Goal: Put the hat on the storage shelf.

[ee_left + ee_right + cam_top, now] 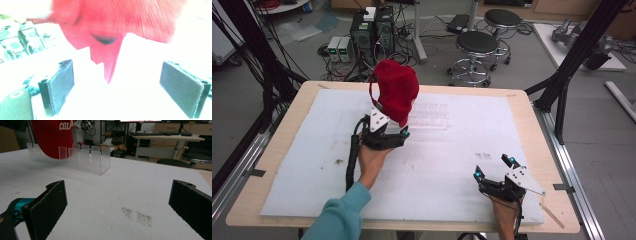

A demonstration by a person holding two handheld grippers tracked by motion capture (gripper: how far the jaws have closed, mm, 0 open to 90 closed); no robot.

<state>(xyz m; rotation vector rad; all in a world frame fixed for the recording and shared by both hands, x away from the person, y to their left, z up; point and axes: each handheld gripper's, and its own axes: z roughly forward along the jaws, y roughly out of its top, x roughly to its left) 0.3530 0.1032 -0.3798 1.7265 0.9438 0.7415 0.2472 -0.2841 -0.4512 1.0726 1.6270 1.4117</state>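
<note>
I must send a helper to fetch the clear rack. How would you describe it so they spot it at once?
On the white foam sheet covering the wooden table, look at the far middle, just right of the red cap. The clear acrylic rack stands there, nearly invisible, with notched upright walls.

Red cap (396, 89): ribbed matt cloth. Slotted rack (75, 157): clear frosted plastic, smooth. Surface (522, 107): pale wood rim under matt, grainy white foam sheet (452, 165).

Wood table (532, 125), topped by a white foam sheet (462, 150) that leaves only the wood rim bare. Clear slotted rack (428, 116) on the sheet at 12 o'clock; dark smudge (482, 156) at 4 o'clock.
</note>
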